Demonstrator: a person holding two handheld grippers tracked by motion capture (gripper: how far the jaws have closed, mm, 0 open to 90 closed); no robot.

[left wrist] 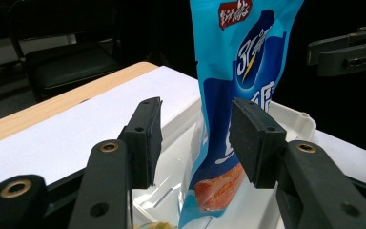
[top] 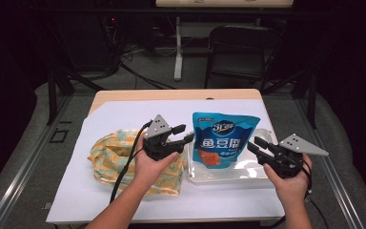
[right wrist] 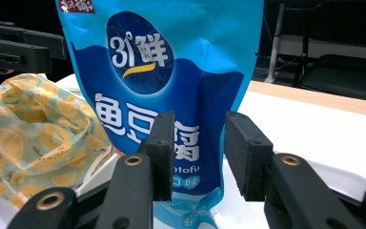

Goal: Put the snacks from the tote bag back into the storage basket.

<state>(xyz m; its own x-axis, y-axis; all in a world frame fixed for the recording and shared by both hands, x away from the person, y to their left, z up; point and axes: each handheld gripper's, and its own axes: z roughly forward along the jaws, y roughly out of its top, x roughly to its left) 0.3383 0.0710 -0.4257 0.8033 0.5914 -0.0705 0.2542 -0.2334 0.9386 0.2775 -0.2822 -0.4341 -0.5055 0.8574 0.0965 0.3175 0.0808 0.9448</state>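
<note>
Nearest the person, the left gripper (top: 183, 133) is held over the yellow patterned cloth bag (top: 112, 157), jaws parted wide, nothing gripped; in the left gripper view the blue snack pouch (left wrist: 238, 71) is seen between and beyond the pads, edge-on, not pressed by them. The right gripper (top: 258, 144) is held at the right side of the clear plastic tray (top: 228, 175), jaws likewise well open and empty; in the right gripper view the pouch's printed face is seen past the pads, apart from them.

The pouch (top: 223, 138) is stood upright in the tray, on the white sheet (top: 124, 117) covering the bench (top: 171, 94), between both grippers.

Risks, judged from this:
- Pouch is tall, light and free-standing; a nudge from either jaw before closing is likely to tip it flat or out of the tray.
- Film is slick; a pinch near the edge may slip off, or only the seal may be caught.
- Crushing of the contents is possible if the jaws are closed hard on the belly.
- Tray is light; it may be dragged along.
- Cloth bag mouth is not seen open; the pouch may catch on the fabric.
- Left cable (top: 124, 167) lies across the bag and may snag.
</note>
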